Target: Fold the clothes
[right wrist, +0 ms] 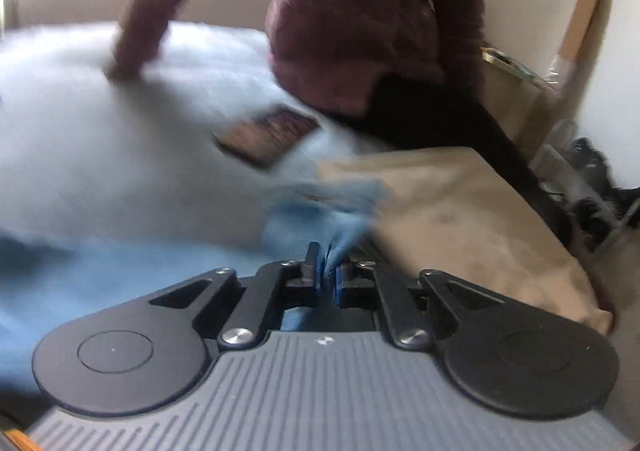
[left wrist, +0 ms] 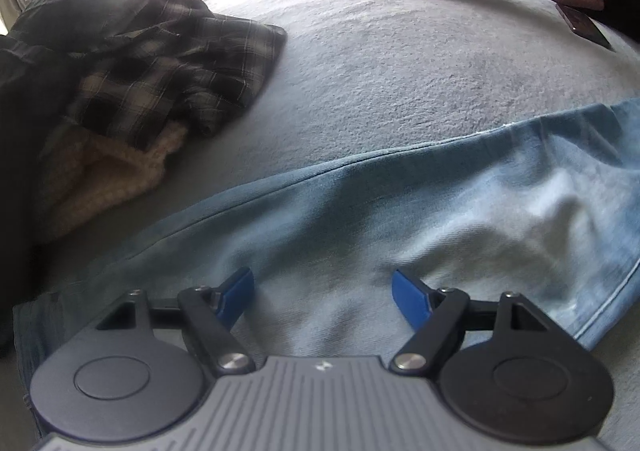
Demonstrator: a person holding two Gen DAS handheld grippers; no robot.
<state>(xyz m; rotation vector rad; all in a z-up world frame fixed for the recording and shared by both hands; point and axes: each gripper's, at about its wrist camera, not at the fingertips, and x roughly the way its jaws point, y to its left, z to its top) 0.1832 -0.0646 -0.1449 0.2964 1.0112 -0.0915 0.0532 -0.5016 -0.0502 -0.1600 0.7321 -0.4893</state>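
I judged fold barely begun: jeans (left wrist: 360,219) lay unfolded mid-frame; right gripper (right wrist: 328,275) clamped denim, left gripper (left wrist: 323,291) gaped empty; plaid shirt (left wrist: 160,63) upper left untouched.

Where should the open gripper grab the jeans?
Probably the long seam edge of the jeans, coming in low from the far side. The left gripper is open over the flat middle, which offers no fold to pinch, while that edge is a raised ridge on the blanket. The right gripper already pinches a bunched end.
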